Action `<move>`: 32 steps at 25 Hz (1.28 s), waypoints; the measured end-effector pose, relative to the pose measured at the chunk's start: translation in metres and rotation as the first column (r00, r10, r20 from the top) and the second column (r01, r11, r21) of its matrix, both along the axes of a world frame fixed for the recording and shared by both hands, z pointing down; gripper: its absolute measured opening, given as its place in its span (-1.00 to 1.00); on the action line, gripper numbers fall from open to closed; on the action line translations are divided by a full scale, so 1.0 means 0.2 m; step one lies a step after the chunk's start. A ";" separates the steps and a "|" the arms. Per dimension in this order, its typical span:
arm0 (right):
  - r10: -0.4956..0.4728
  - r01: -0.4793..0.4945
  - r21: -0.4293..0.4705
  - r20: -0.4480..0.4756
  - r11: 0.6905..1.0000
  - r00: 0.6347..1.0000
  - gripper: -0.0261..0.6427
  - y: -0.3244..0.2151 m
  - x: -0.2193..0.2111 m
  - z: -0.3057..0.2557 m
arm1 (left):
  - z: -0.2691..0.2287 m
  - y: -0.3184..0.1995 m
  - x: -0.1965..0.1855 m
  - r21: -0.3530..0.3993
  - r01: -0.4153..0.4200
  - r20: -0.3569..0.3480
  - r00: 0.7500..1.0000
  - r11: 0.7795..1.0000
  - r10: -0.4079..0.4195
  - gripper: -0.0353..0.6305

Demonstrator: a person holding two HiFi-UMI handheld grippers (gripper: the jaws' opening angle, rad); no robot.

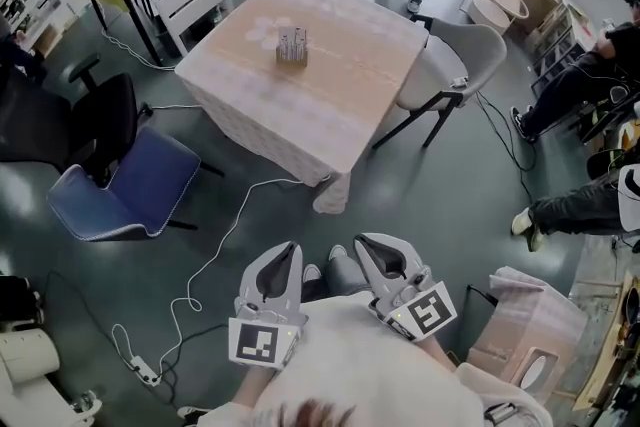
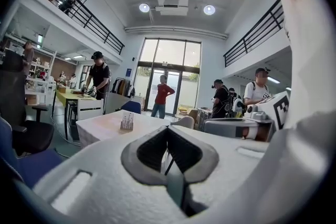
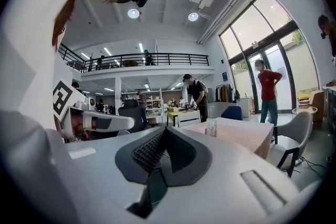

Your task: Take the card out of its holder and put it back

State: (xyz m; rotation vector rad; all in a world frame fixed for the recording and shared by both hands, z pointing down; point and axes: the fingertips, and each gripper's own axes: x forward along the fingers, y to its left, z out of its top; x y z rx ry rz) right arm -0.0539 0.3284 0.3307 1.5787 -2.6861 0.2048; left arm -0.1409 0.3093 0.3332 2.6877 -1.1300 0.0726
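I see the card holder point(image 1: 291, 46) standing near the middle of the table point(image 1: 350, 115), a small, pale, see-through rack with thin cards upright in it. My left gripper point(image 1: 288, 253) and right gripper point(image 1: 366, 245) both have their jaws pressed together on nothing, well back from the table's near corner.

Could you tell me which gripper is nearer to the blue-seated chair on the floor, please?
Left. In the head view the left gripper sits down and to the right of the blue-seated chair; the right gripper is further right again, on the left gripper's far side.
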 end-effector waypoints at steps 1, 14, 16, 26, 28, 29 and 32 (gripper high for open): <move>0.000 0.000 -0.003 -0.010 1.000 1.000 -0.92 -0.01 0.01 0.00 | 0.00 -0.01 0.00 -0.001 -0.001 -0.003 1.000 1.000 0.001 -0.89; -0.055 0.055 -0.012 -0.034 0.998 0.998 -0.92 -0.32 0.17 -0.04 | -0.02 -0.28 0.16 -0.021 0.032 0.015 0.999 0.999 -0.032 -0.89; -0.070 0.069 -0.019 -0.035 0.997 0.997 -0.92 -0.37 0.20 -0.05 | -0.04 -0.33 0.20 -0.019 0.052 -0.002 0.999 0.998 -0.052 -0.89; -0.129 0.129 -0.017 -0.005 0.992 0.992 -0.92 -0.56 0.36 -0.01 | -0.04 -0.50 0.31 -0.016 0.153 -0.003 0.988 0.988 -0.153 -0.89; -0.130 0.130 -0.013 -0.005 0.991 0.991 -0.92 -0.59 0.41 -0.01 | -0.04 -0.52 0.35 -0.016 0.166 -0.006 0.986 0.986 -0.166 -0.89; -0.128 0.128 -0.013 -0.005 0.992 0.992 -0.92 -0.60 0.44 -0.01 | -0.04 -0.53 0.37 -0.015 0.169 -0.006 0.986 0.986 -0.169 -0.89; -0.112 0.112 -0.016 0.011 0.994 0.994 -0.92 -0.62 0.51 0.01 | -0.04 -0.55 0.44 -0.016 0.163 -0.011 0.986 0.986 -0.164 -0.89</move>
